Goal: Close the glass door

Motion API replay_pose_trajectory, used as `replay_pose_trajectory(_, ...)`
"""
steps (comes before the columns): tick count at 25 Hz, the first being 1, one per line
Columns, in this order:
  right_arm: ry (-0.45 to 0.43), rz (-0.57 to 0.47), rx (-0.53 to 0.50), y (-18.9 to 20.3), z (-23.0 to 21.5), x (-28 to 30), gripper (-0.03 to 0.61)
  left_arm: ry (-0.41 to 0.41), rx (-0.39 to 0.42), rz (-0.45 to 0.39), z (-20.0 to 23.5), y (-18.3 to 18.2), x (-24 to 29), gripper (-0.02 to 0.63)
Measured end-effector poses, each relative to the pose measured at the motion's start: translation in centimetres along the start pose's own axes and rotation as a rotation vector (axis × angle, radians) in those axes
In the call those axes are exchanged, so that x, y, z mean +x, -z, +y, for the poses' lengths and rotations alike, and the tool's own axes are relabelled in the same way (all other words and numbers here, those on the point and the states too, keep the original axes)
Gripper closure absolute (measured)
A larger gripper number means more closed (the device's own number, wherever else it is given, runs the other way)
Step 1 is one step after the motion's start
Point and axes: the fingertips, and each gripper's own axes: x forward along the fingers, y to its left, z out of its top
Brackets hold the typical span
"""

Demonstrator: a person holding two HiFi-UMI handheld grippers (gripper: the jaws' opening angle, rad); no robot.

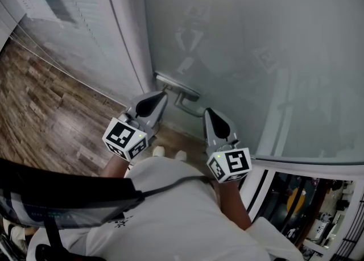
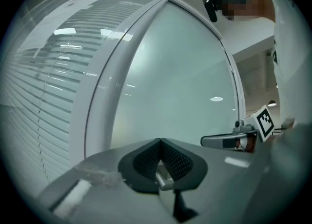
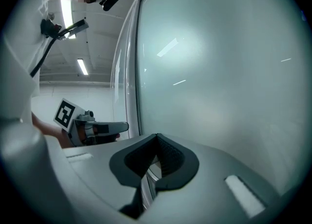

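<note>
A frosted glass door (image 1: 256, 55) fills the upper right of the head view. Its metal handle (image 1: 181, 90) sits low on the pane near the white frame. My left gripper (image 1: 163, 96) points at the handle's left end and my right gripper (image 1: 208, 112) at the lever's right end. In the left gripper view the left gripper (image 2: 160, 141) is shut, its tips meeting close to the glass. In the right gripper view the right gripper (image 3: 157, 136) is shut too. A bit of metal shows in the hollow behind each pair of tips; I cannot tell whether it is gripped.
A white door frame post (image 1: 128, 32) stands left of the pane, with a blinds-covered window (image 1: 74, 4) beyond it. Wooden floor (image 1: 40, 112) lies at the left. At the lower right the door's edge gives onto another room (image 1: 307, 203). The person's shoes (image 1: 159, 152) are just below the grippers.
</note>
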Motion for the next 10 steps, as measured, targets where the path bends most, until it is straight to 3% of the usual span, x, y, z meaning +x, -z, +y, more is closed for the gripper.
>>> replay_pose_trajectory(10, -0.001, 0.034, -0.014, 0.65, 0.26, 0.66, 0.571, 0.001, 0.0, 0.007, 0.21, 0.17, -0.03, 0.612)
